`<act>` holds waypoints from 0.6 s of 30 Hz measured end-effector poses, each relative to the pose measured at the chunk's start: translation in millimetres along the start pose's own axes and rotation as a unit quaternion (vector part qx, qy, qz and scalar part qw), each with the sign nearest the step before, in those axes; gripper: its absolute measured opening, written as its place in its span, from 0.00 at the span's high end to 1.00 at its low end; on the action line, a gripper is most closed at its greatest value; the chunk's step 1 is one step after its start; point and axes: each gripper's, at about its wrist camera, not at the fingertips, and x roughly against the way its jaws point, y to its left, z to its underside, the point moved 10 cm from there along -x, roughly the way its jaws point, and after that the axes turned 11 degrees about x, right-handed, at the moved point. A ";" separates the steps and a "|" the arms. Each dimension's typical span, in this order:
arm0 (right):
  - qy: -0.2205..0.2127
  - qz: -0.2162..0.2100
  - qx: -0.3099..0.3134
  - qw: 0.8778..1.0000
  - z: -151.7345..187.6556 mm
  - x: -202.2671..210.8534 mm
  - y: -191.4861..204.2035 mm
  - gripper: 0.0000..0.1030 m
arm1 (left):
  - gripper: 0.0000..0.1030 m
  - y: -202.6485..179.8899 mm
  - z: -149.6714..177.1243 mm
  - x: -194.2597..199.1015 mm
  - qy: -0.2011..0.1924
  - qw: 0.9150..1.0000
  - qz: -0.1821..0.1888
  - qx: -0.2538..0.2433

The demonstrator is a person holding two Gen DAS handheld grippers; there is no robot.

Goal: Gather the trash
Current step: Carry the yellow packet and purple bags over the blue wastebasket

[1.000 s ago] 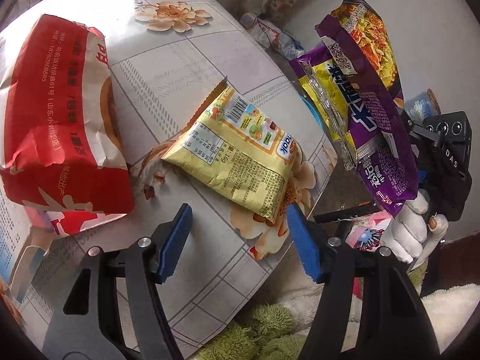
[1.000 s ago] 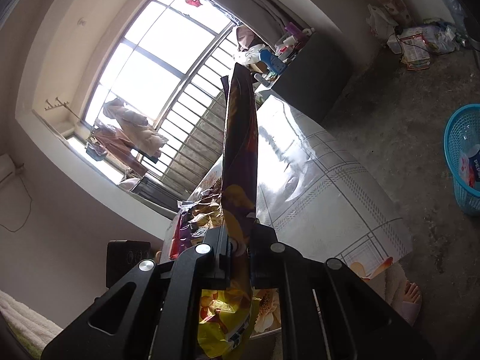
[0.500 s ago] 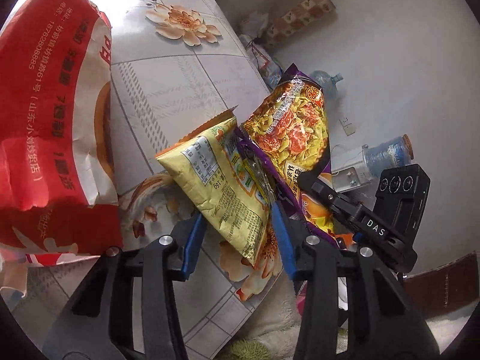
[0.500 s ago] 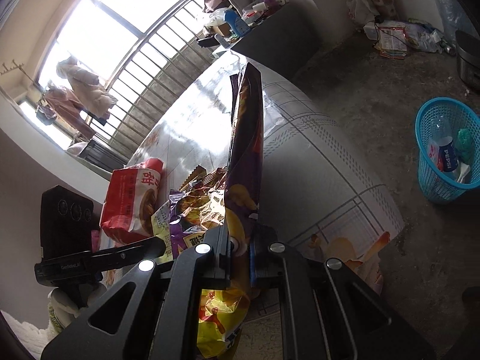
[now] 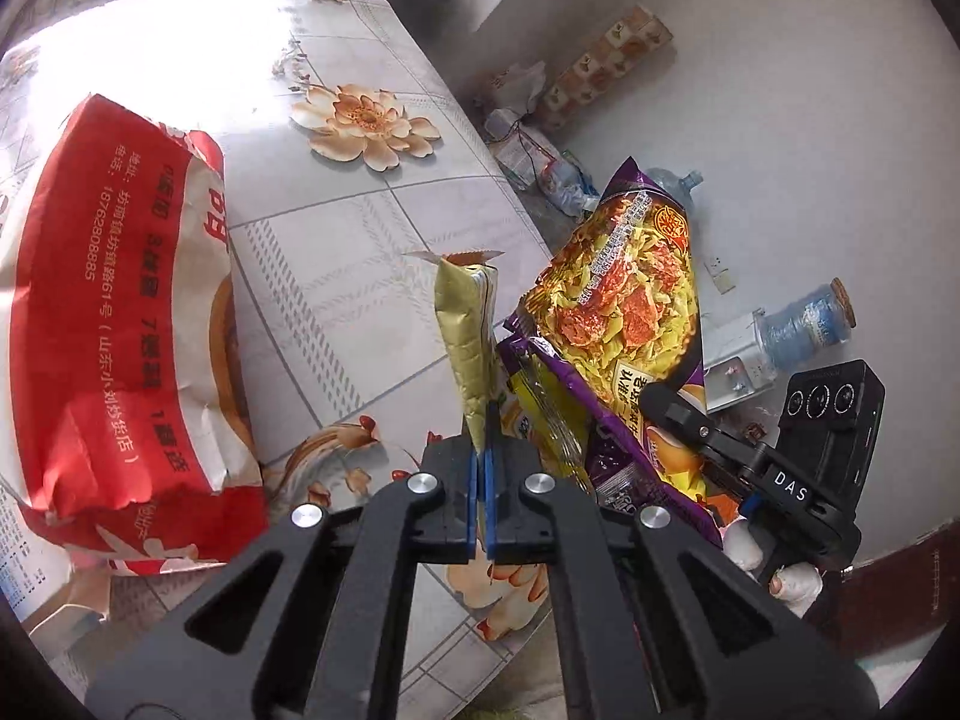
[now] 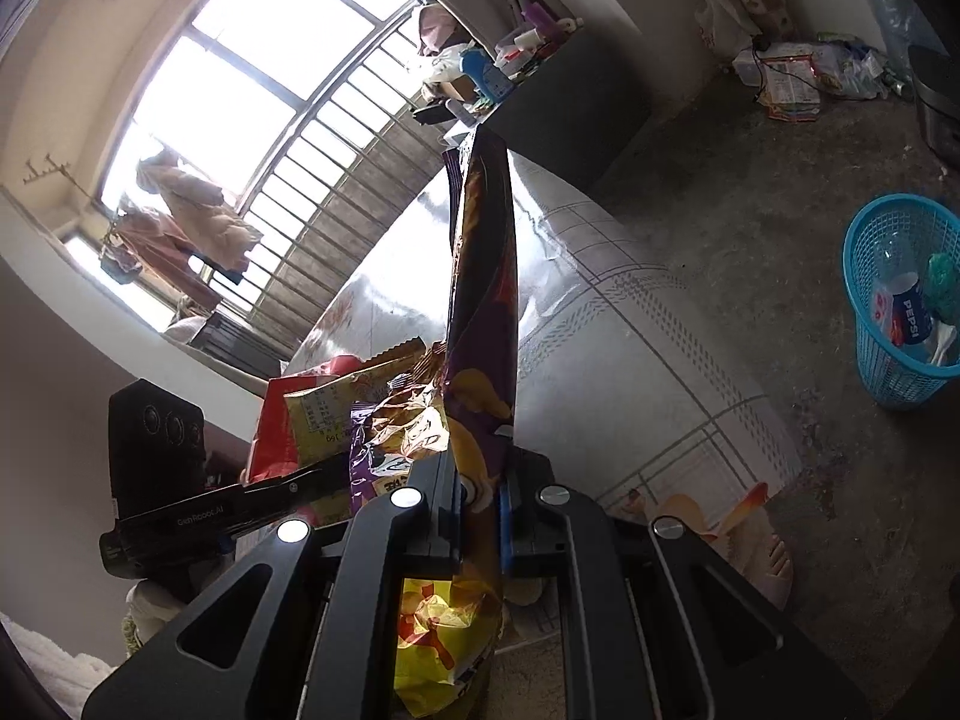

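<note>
Yellow wrapper (image 5: 471,348) pinched edge-on in our left gripper (image 5: 482,480), jaws clamped on it, above the table (image 5: 372,228).
Our right gripper (image 6: 480,498) is clamped on the purple chip bag (image 6: 483,300). We hold both upright, likely to carry them together to the blue basket (image 6: 888,360) on the floor.

The red bag (image 5: 120,324) is cut off by the left edge. The purple wrapper's (image 6: 480,324) lower end hides behind the right gripper (image 6: 477,516). Small print on the yellow packet (image 6: 327,420) is unreadable.
</note>
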 end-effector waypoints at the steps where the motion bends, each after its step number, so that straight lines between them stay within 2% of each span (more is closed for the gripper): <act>1: -0.012 0.001 -0.004 1.000 -5.3 8.0 -3.1 0.91 | 1.00 -6.9 -4.1 4.8 -0.008 1.000 -0.002 -0.012; 5: -0.069 0.026 -0.022 0.997 -28.4 49.7 -26.8 0.91 | 1.00 -43.5 -21.4 14.1 -0.033 0.997 -0.003 -0.065; 8: -0.116 0.078 -0.030 0.990 -42.0 91.0 -54.1 0.91 | 1.00 -80.2 -33.7 11.0 -0.037 0.994 0.008 -0.101; 13: -0.174 0.175 -0.078 0.966 -47.1 156.4 -121.7 0.91 | 1.00 -158.3 -40.5 -20.7 -0.024 0.985 0.029 -0.168; 15: -0.177 0.227 -0.106 0.952 -42.4 175.6 -158.2 0.91 | 1.00 -188.5 -37.9 -46.0 -0.004 0.980 0.033 -0.194; 18: -0.171 0.274 -0.148 0.935 -34.4 189.0 -207.2 0.91 | 1.00 -225.9 -27.8 -97.0 0.035 0.972 0.027 -0.230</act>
